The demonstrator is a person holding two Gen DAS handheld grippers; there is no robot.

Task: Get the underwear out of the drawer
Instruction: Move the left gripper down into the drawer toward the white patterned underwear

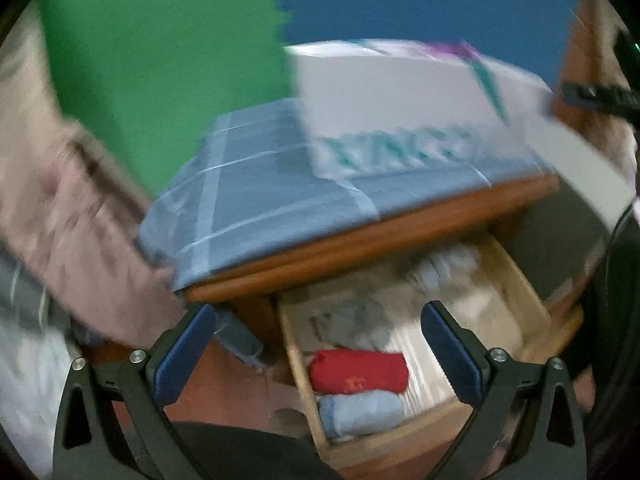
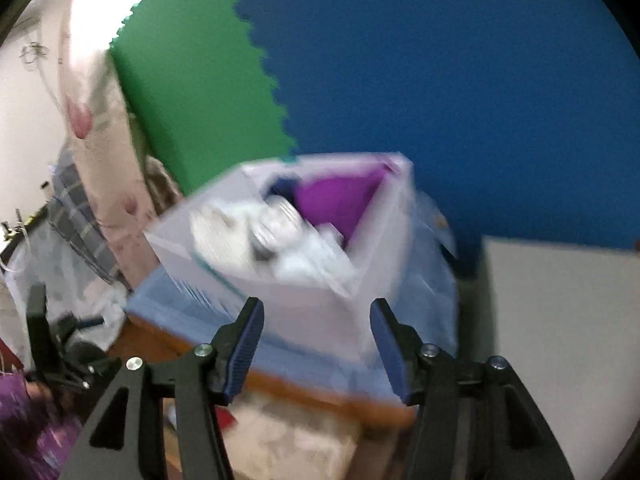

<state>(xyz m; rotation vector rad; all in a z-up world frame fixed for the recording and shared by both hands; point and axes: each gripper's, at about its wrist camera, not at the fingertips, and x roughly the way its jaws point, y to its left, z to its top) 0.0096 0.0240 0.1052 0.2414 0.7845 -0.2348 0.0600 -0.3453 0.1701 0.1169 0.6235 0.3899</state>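
Note:
The left wrist view looks down into the open wooden drawer [image 1: 518, 282] under the nightstand top. A folded red piece of underwear [image 1: 358, 372] lies near the front, with a rolled light blue one [image 1: 360, 412] beside it. A crumpled grey piece [image 1: 352, 322] and pale blurred rolls [image 1: 444, 268] lie farther in. My left gripper [image 1: 320, 348] hangs open above the drawer, nothing between its blue pads. My right gripper [image 2: 318, 346] is open and empty too, facing the white box [image 2: 304, 292]. Below it the drawer [image 2: 288, 440] is only a blur.
A blue-grey checked cloth [image 1: 256, 200] covers the wooden nightstand [image 1: 360, 240]. On the cloth stands the white box [image 1: 400, 112] with teal lettering, which holds purple and white items [image 2: 340, 200]. Pink floral fabric [image 1: 72, 220] hangs at the left. Green and blue foam mats [image 2: 400, 60] line the wall.

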